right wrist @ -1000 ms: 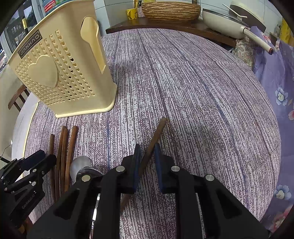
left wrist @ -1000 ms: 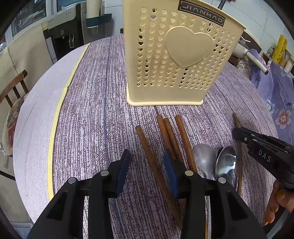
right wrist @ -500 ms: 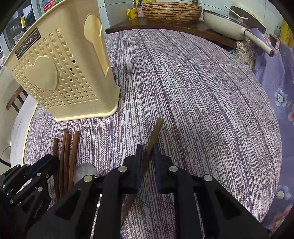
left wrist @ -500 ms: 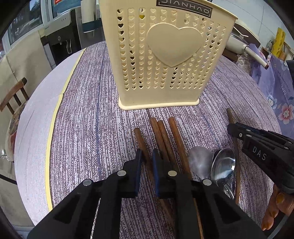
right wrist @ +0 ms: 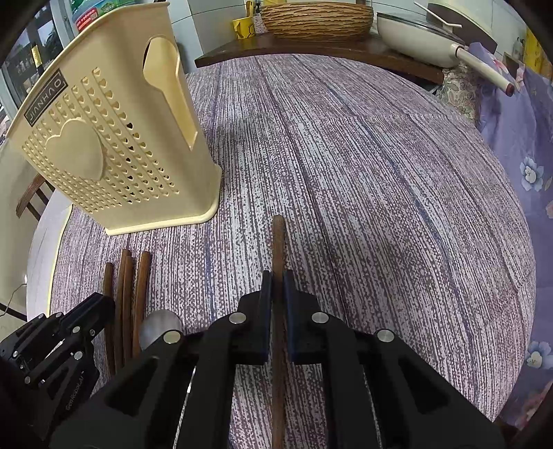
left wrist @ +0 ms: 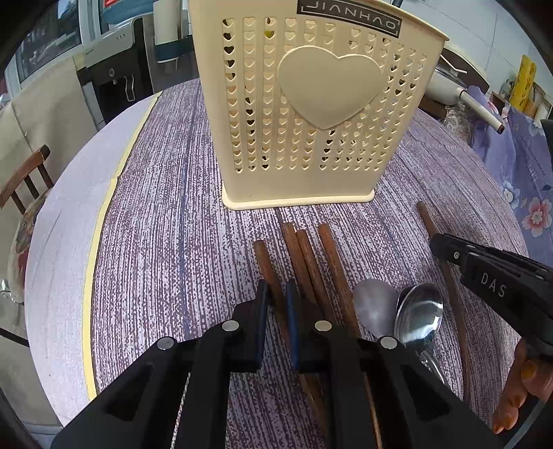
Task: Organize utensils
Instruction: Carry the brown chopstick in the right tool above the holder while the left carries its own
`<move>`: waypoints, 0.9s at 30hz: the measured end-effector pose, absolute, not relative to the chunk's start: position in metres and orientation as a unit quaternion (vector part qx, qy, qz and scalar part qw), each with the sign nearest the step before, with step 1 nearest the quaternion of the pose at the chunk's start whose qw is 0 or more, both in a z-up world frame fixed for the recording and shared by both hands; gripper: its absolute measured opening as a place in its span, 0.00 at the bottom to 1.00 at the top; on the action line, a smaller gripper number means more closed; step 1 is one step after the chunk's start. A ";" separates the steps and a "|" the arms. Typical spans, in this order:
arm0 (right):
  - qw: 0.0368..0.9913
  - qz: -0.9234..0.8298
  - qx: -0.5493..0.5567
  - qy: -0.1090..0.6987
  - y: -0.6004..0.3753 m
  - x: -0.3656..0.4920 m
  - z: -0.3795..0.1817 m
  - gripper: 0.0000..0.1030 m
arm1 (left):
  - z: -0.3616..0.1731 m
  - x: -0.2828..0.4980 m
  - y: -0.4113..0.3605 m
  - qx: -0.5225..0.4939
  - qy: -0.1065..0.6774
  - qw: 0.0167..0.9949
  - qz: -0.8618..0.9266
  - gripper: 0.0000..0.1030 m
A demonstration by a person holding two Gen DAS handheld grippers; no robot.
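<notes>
Left wrist view: the left gripper [left wrist: 275, 293] has its blue-padded fingers drawn close on either side of the leftmost wooden chopstick [left wrist: 265, 262], which runs between the pads and lies along the tablecloth; the pads look pressed to it, though actual contact is hard to make out. Just to the right lie three more chopsticks [left wrist: 312, 262], side by side, their ends pointing toward the utensil holder [left wrist: 311, 114]. Beyond them to the right rest two metal spoons [left wrist: 418, 314], the bowl of one turned down and the other facing up, touching each other. The cream plastic holder stands upright on the purple patterned tablecloth [left wrist: 172, 224] just past the chopstick tips, its wall pierced with small hearts around one large raised heart. At the right edge the right gripper [left wrist: 446, 247] comes in, over a separate chopstick.

Right wrist view: the right gripper [right wrist: 277, 286] is closed narrowly on a single chopstick [right wrist: 278, 241], which passes straight between the pads and sticks out ahead over the cloth, well apart from the group of four. The left gripper [right wrist: 95, 311] shows at lower left among those chopsticks. The holder sits to the upper left. Far behind, on a dark wooden shelf [right wrist: 311, 48], are a woven basket [right wrist: 316, 17] and a white pan [right wrist: 418, 38].
</notes>
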State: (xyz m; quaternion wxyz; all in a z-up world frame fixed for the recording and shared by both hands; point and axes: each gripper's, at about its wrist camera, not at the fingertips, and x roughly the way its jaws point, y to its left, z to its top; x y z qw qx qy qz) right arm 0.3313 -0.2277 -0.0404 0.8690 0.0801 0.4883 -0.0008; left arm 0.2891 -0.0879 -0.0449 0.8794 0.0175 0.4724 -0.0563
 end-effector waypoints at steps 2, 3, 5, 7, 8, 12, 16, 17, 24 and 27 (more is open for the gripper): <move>0.870 0.000 0.075 0.487 -0.228 0.331 -0.040 0.08 | -0.045 0.290 -0.087 0.015 0.474 0.878 -0.059 0.11; 0.871 0.001 0.073 0.487 -0.227 0.330 -0.040 0.08 | -0.044 0.291 -0.086 0.014 0.475 0.878 -0.059 0.11; 0.871 0.001 0.071 0.485 -0.226 0.328 -0.040 0.08 | -0.044 0.291 -0.086 0.011 0.475 0.878 -0.060 0.11; 0.872 0.002 0.070 0.484 -0.226 0.327 -0.040 0.08 | -0.044 0.291 -0.085 0.009 0.475 0.878 -0.060 0.11; 0.873 0.003 0.072 0.483 -0.226 0.327 -0.040 0.08 | -0.044 0.292 -0.084 0.008 0.475 0.878 -0.060 0.11; 0.878 0.001 0.073 0.473 -0.230 0.323 -0.037 0.08 | -0.044 0.292 -0.081 -0.002 0.475 0.878 -0.061 0.10; 0.884 0.007 0.083 0.460 -0.235 0.318 -0.030 0.08 | -0.041 0.291 -0.078 -0.015 0.469 0.880 -0.066 0.10; 0.886 0.008 0.083 0.457 -0.236 0.317 -0.027 0.08 | -0.039 0.290 -0.078 -0.018 0.467 0.881 -0.068 0.10; 0.906 0.017 0.082 0.415 -0.242 0.302 -0.003 0.08 | -0.012 0.280 -0.070 -0.034 0.431 0.899 -0.071 0.08; 0.917 0.024 0.075 0.392 -0.240 0.294 0.012 0.08 | -0.001 0.277 -0.064 -0.041 0.418 0.905 -0.074 0.08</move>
